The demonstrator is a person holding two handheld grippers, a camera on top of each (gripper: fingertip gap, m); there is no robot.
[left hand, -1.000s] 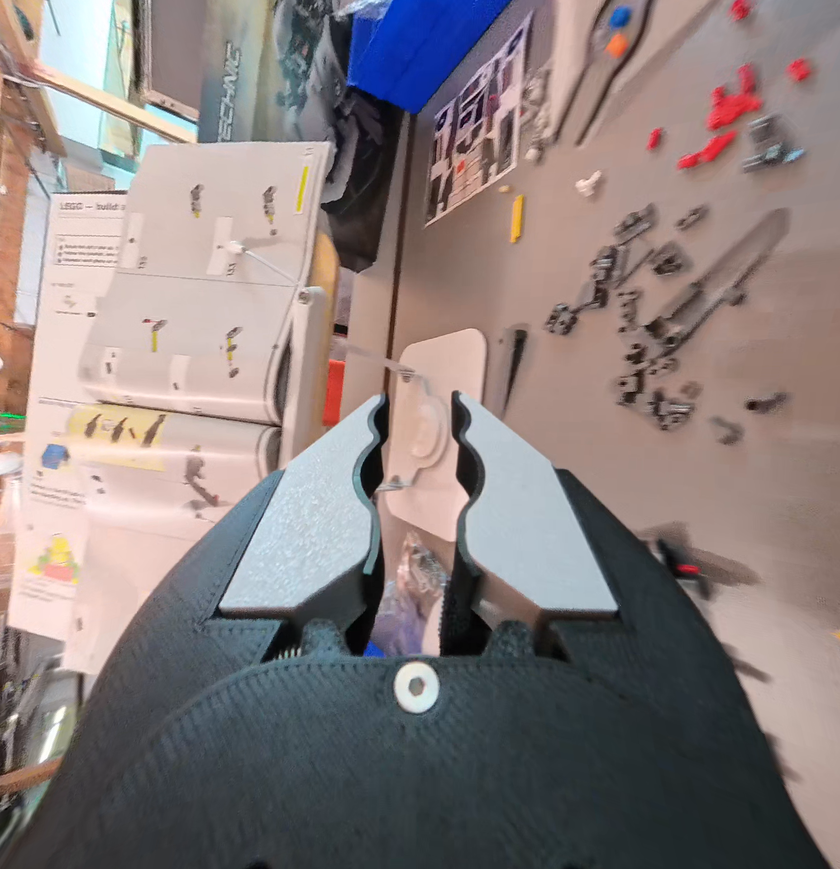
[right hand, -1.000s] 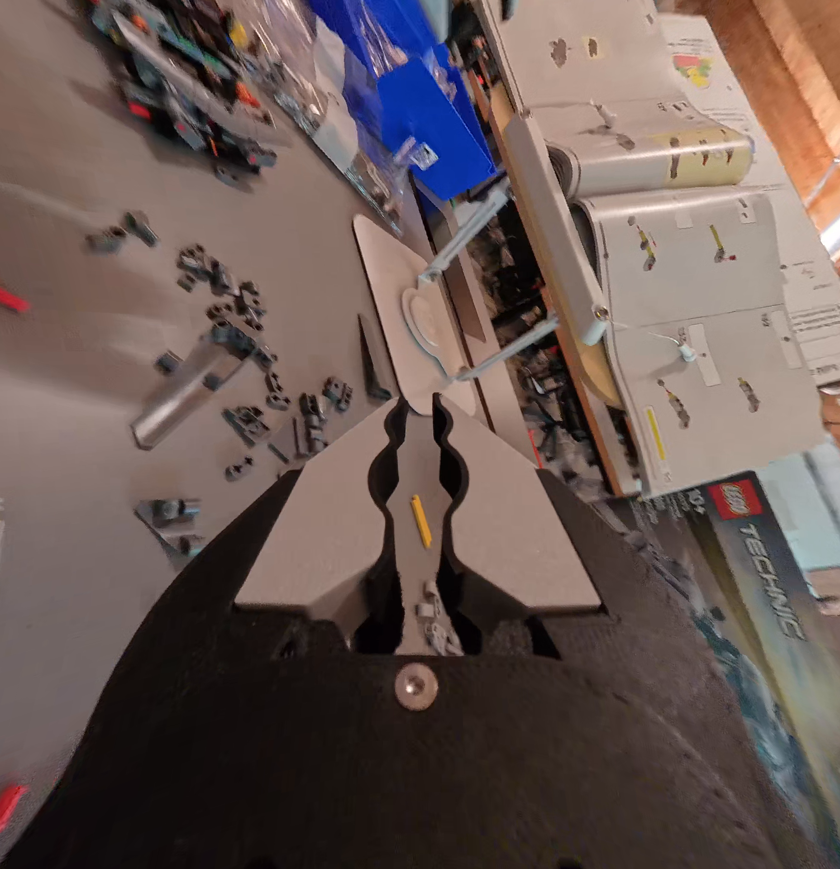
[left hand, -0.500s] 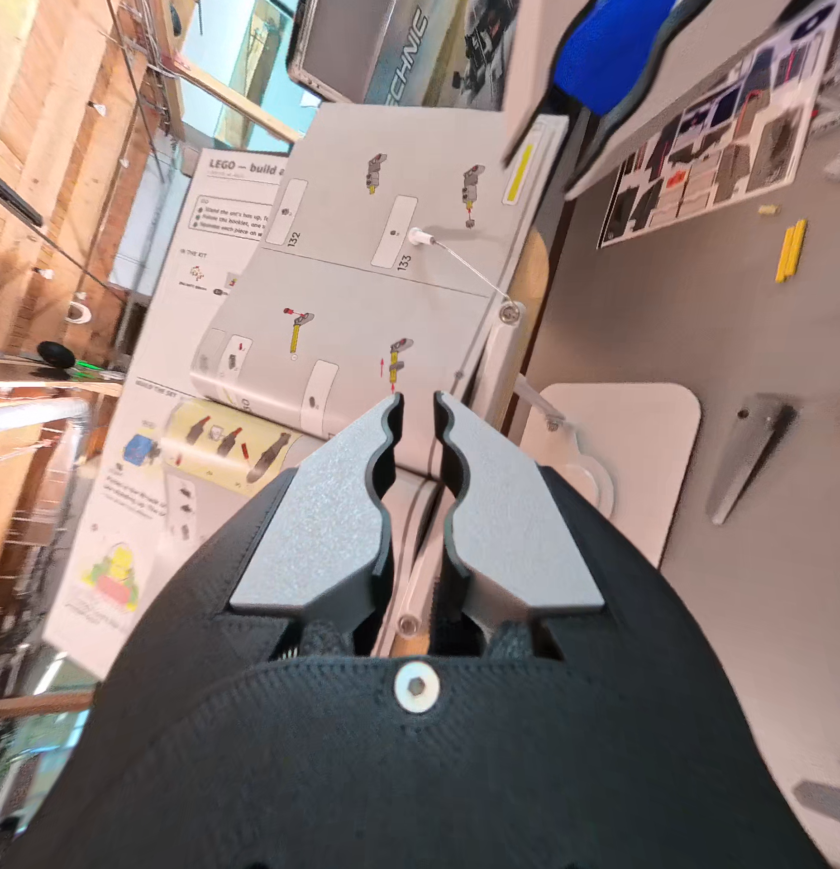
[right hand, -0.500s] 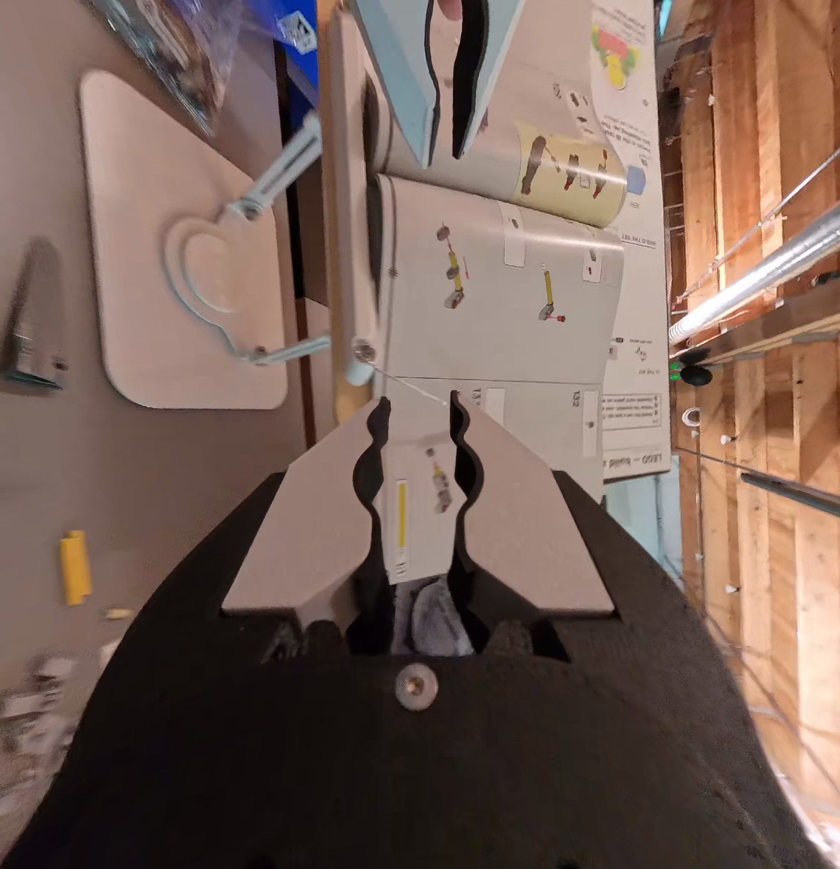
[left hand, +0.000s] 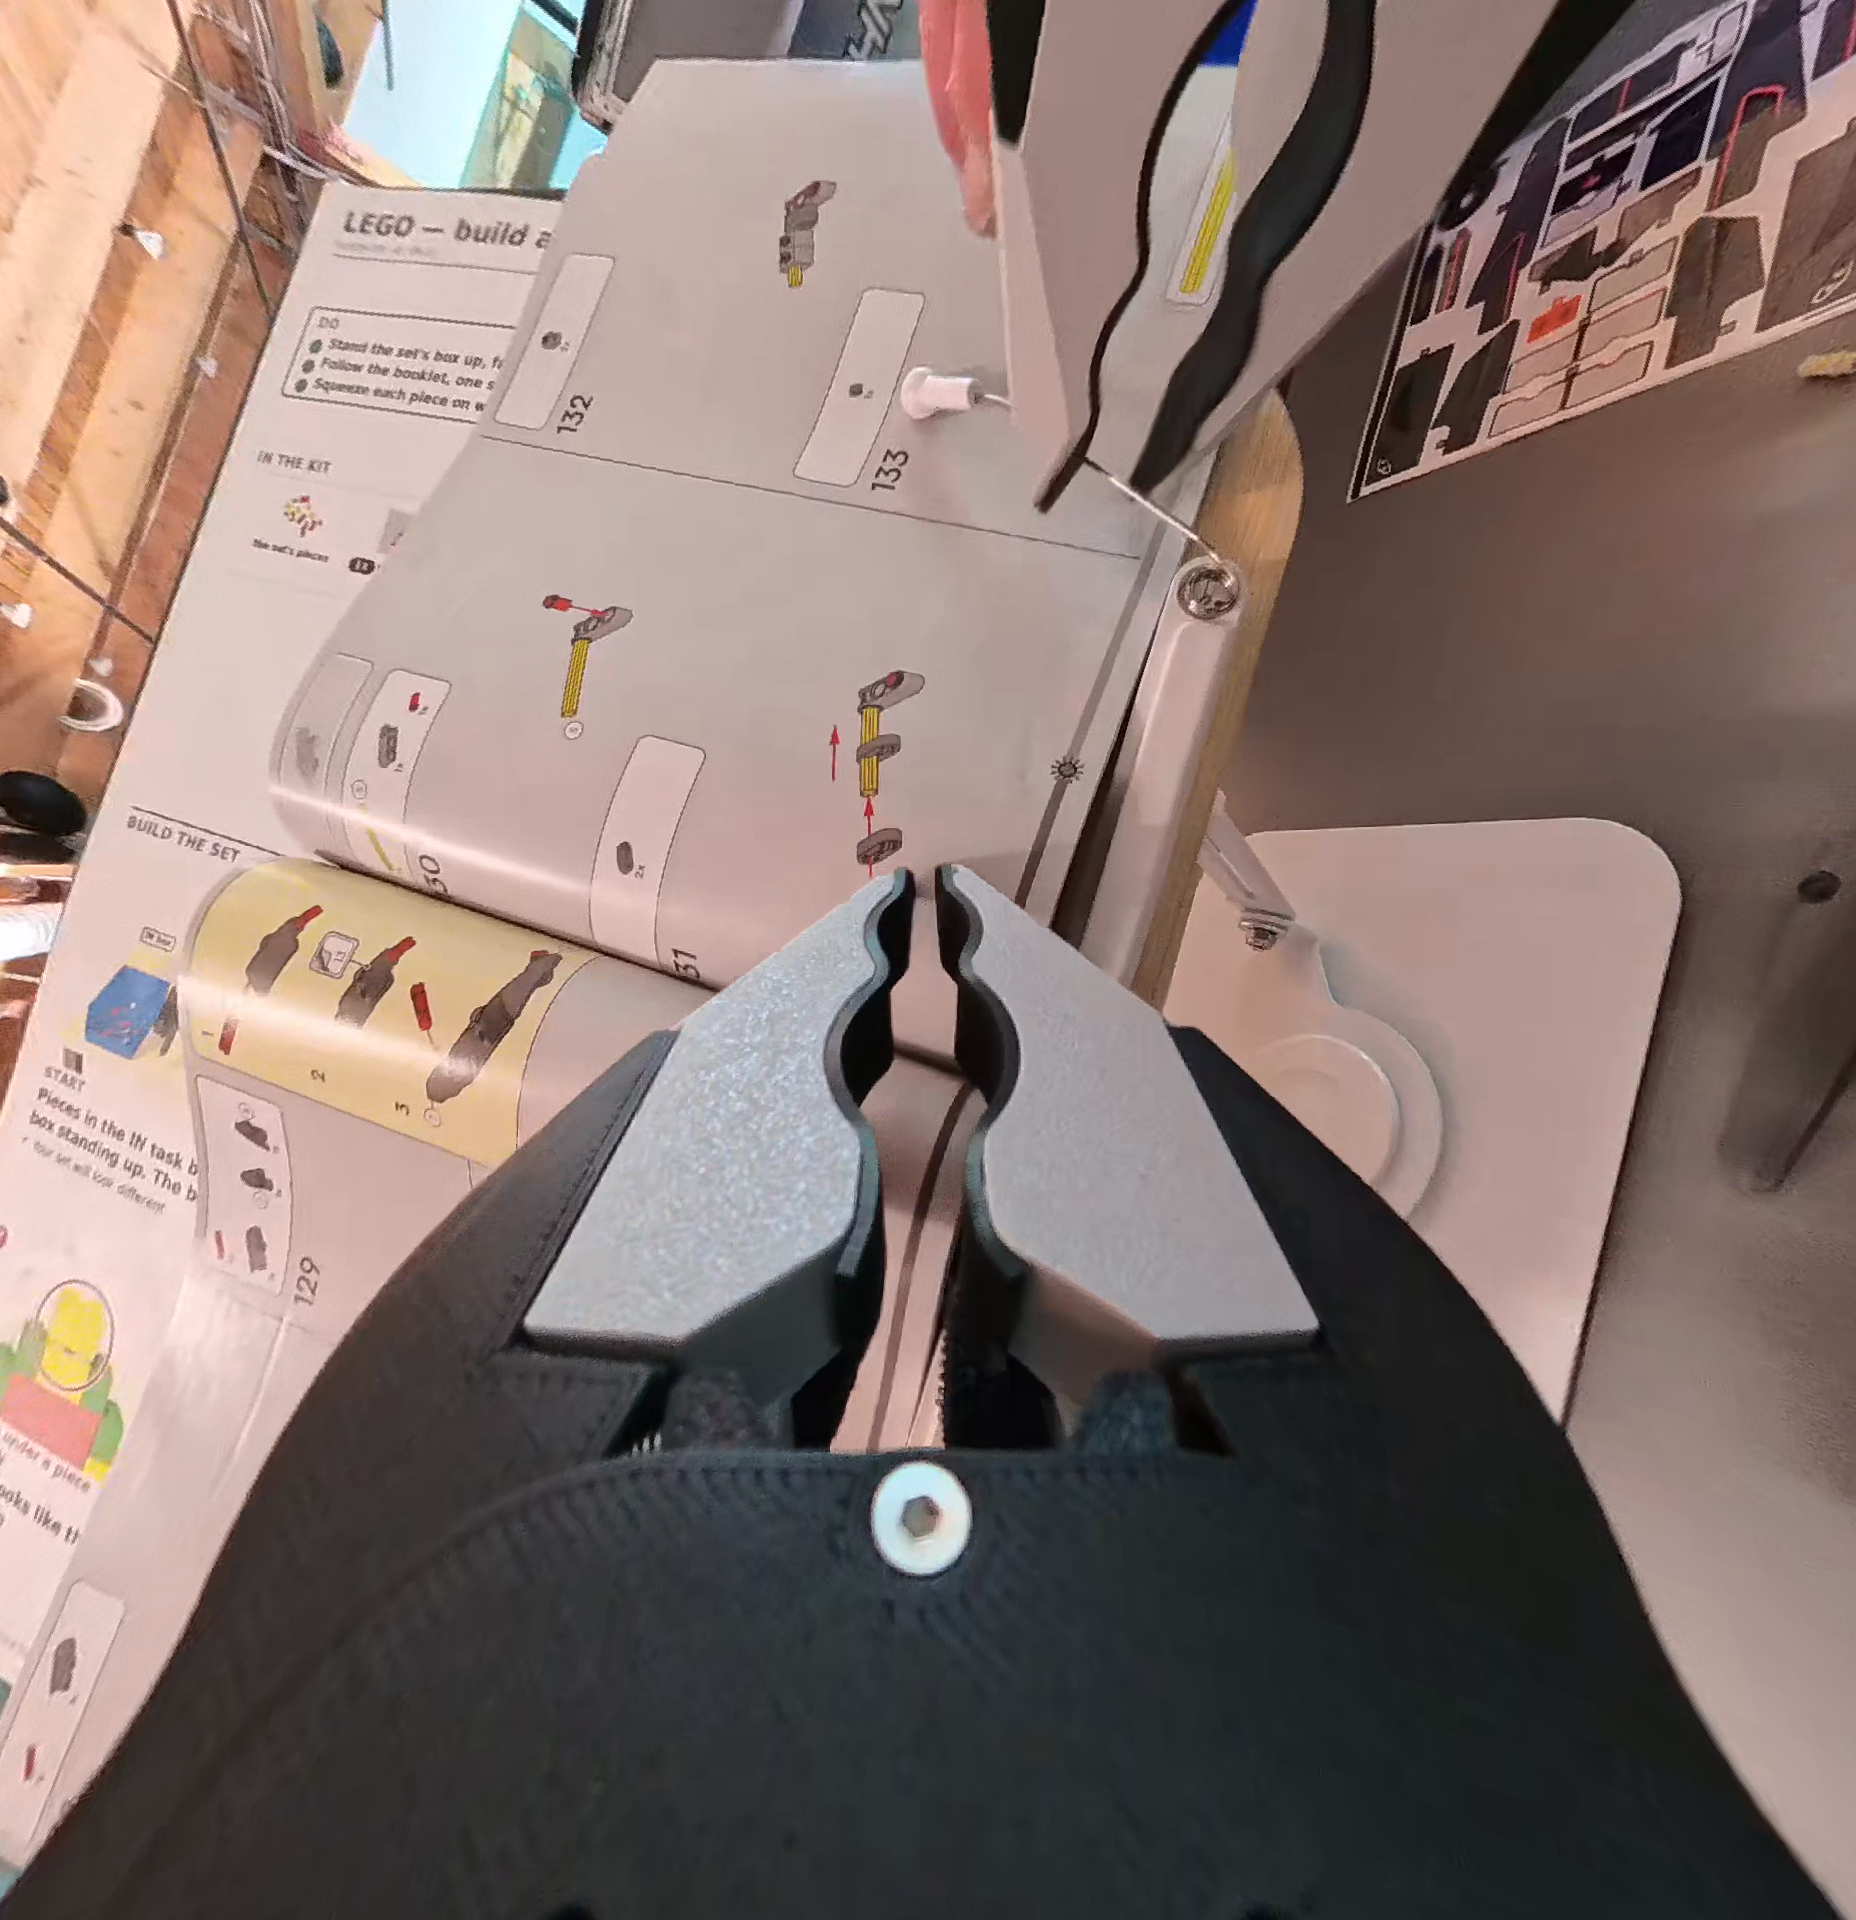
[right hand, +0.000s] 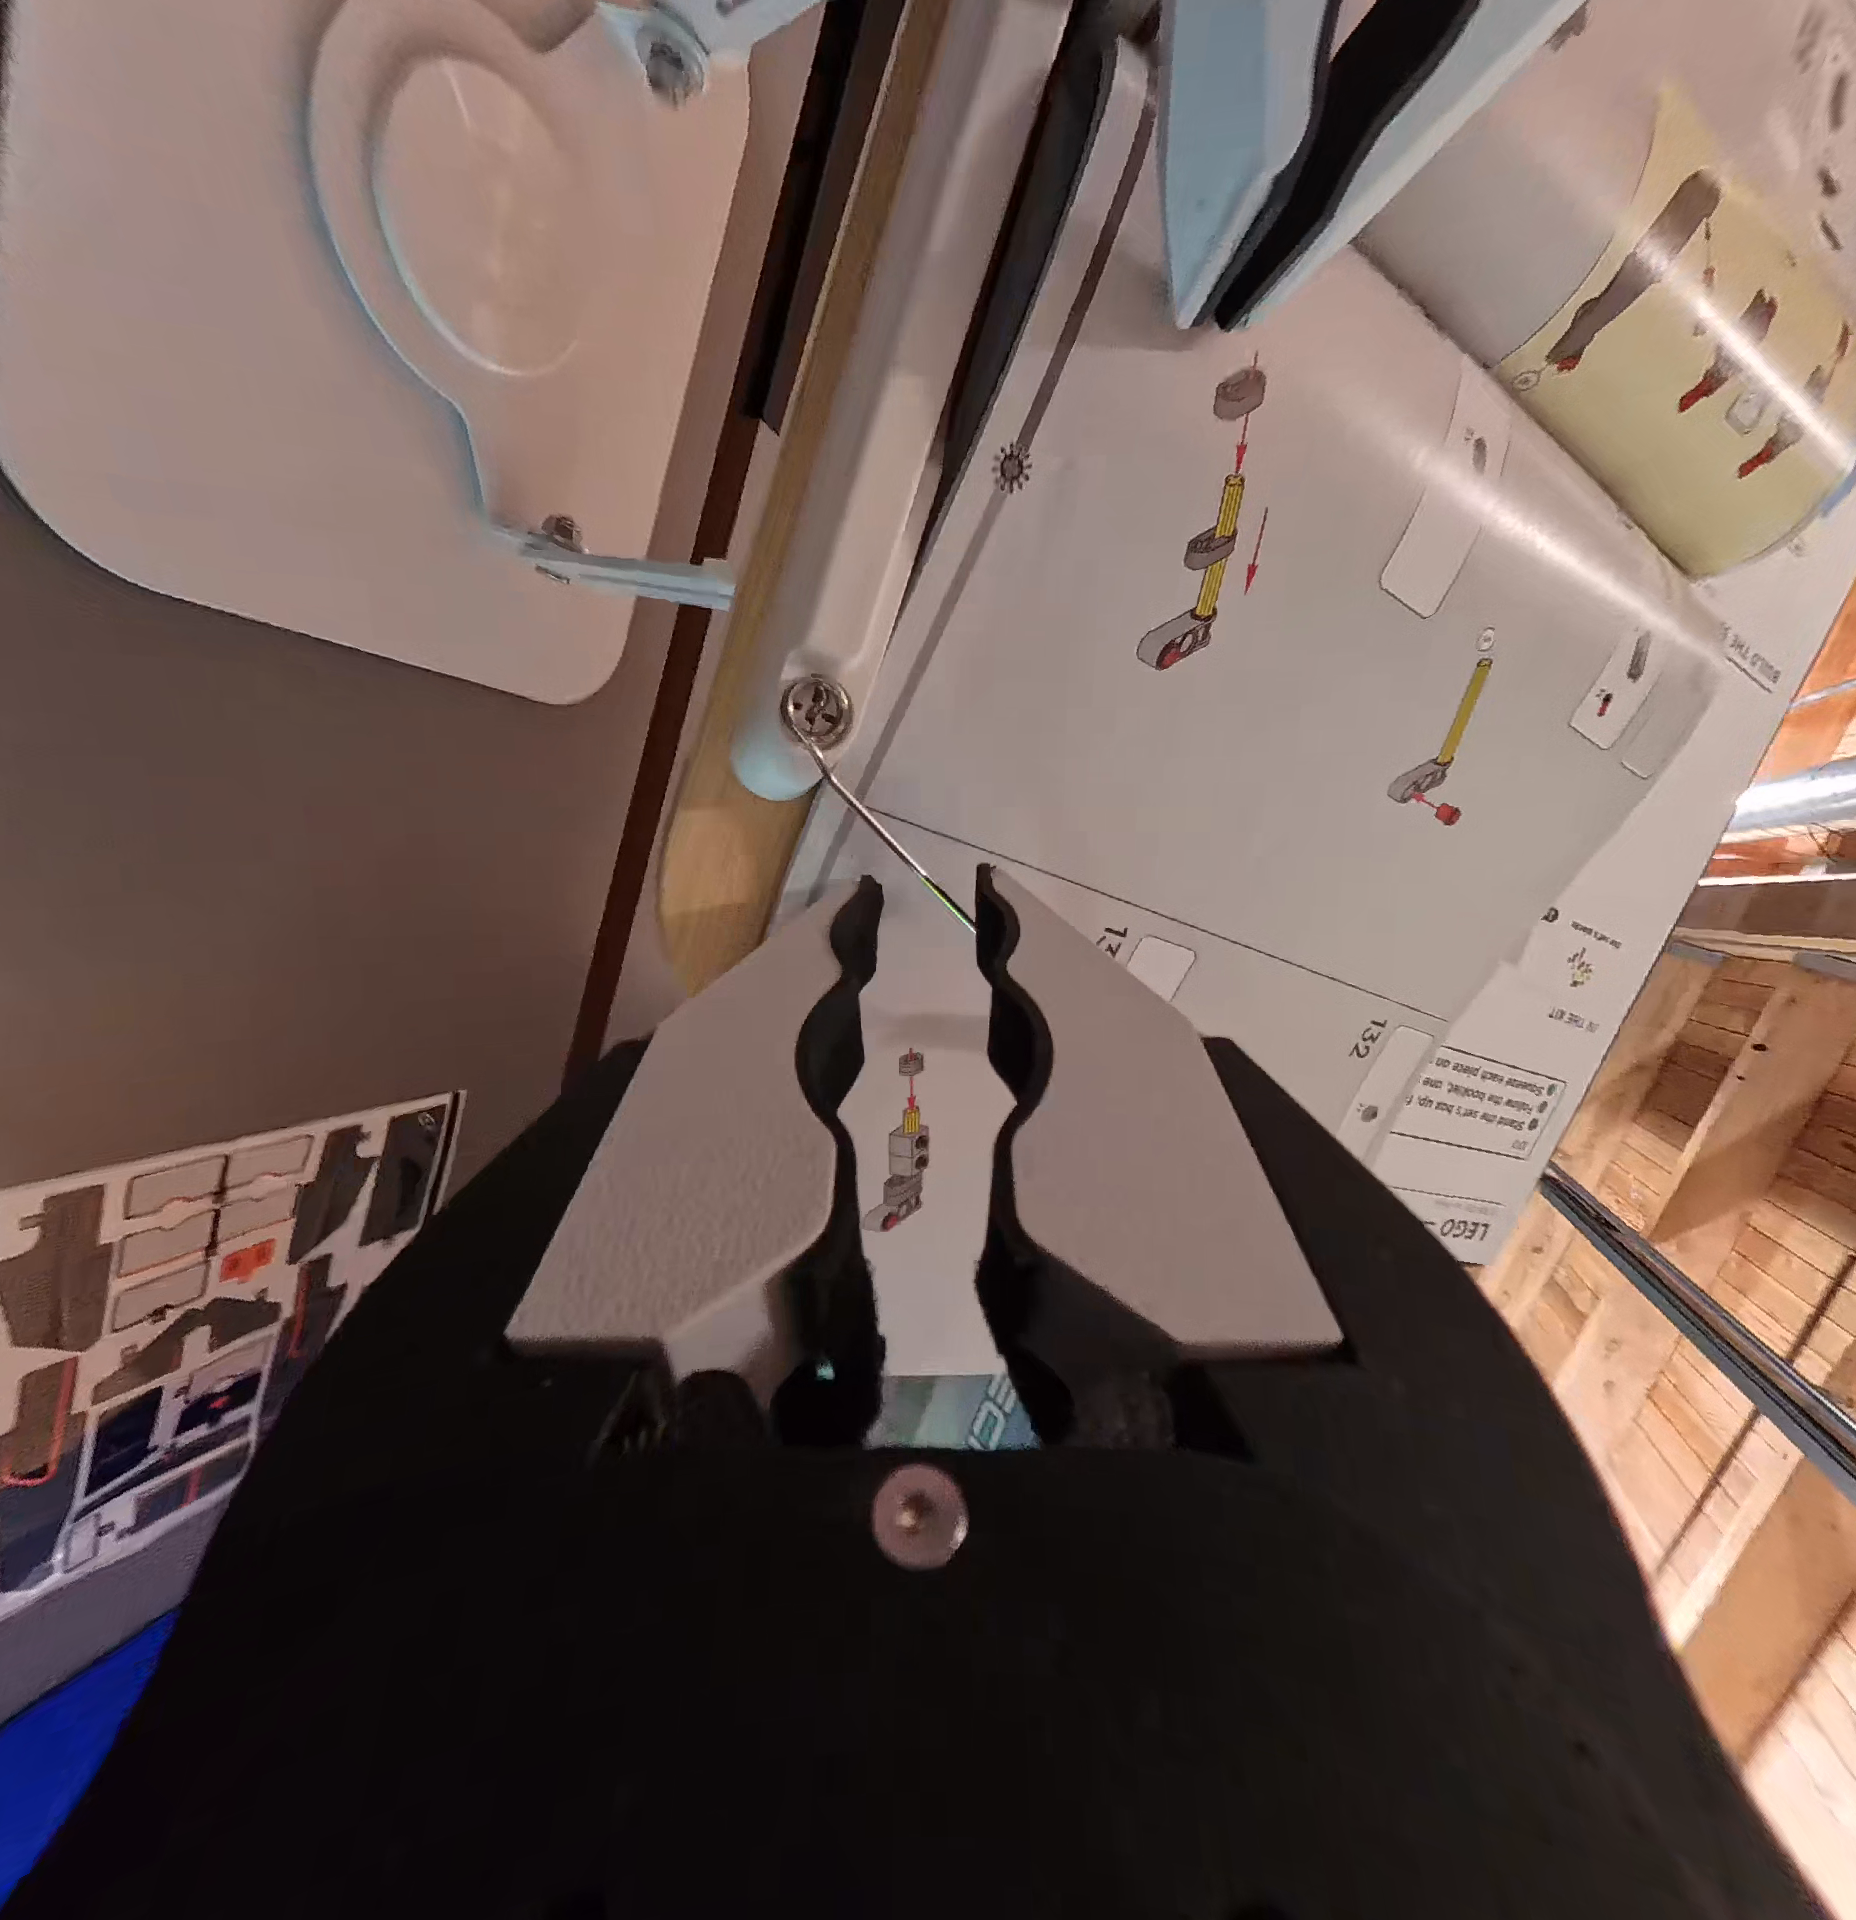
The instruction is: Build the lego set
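Left wrist view: left hand-held gripper (left hand: 922,883) nearly closed, empty, at open grey instruction booklet (left hand: 758,623); right hand-held gripper (right hand: 926,896) open around thin wire page holder (right hand: 882,847), 12 o'clock. Approach slowly, I'd say.

Open claw (right hand: 926,894) over booklet (right hand: 1267,727)

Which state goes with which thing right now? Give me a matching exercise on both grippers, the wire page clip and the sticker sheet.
Things:
1. left gripper
2. right gripper
3. wire page clip
4. sticker sheet

States:
a. lies flat on the grey table
b. fingertips apart
c. fingertips almost together
d. runs from a screw across the open booklet

Pairs: 1-c, 2-b, 3-d, 4-a
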